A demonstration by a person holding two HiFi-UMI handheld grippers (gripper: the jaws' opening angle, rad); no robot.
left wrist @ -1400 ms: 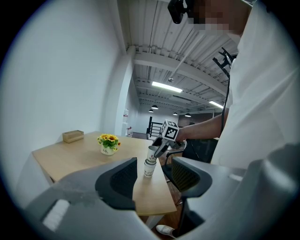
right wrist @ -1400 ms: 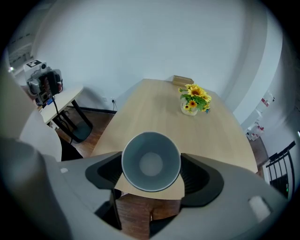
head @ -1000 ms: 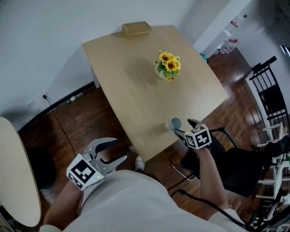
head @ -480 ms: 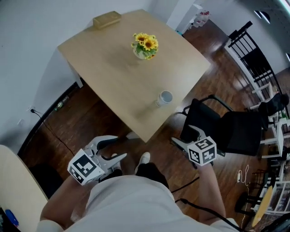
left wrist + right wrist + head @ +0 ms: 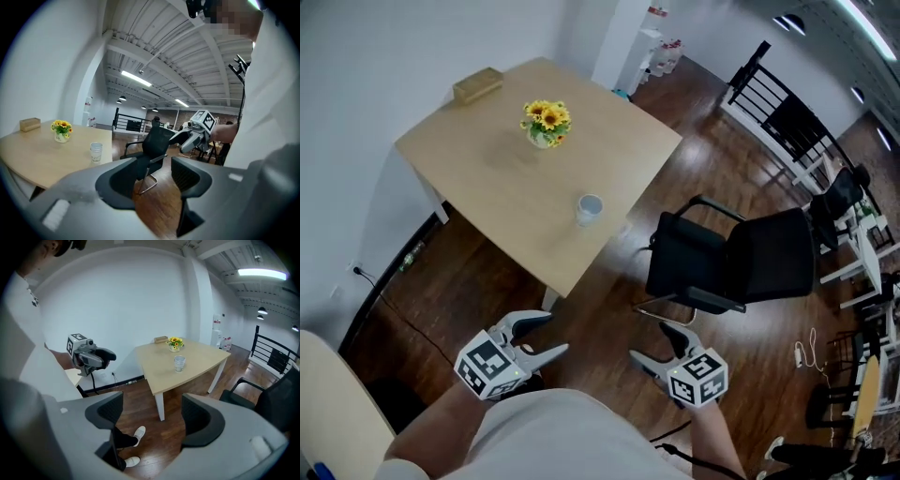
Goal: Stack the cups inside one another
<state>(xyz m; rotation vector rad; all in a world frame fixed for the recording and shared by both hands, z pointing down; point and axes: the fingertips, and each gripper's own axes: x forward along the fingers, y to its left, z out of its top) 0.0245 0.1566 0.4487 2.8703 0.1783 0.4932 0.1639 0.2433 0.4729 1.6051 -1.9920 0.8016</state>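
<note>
A clear cup stack [image 5: 589,208] stands near the front edge of the light wooden table [image 5: 506,206]; it also shows as the cup stack [image 5: 96,152] and the cup stack [image 5: 179,363]. My left gripper [image 5: 541,337] is open and empty, held over the floor well back from the table. My right gripper [image 5: 658,345] is open and empty too, level with the left and far from the cups. Each gripper camera sees the other gripper: the right gripper [image 5: 185,139], the left gripper [image 5: 104,358].
A vase of sunflowers [image 5: 545,124] and a small tan box [image 5: 477,83] sit further back on the table. A black office chair [image 5: 731,262] stands right of the table on the dark wood floor [image 5: 609,309]. A pale round tabletop [image 5: 333,403] lies at lower left.
The person has stepped back from the table. The right gripper, close beside the cup a second ago, is now far from it; the cup stack stays on the table.
</note>
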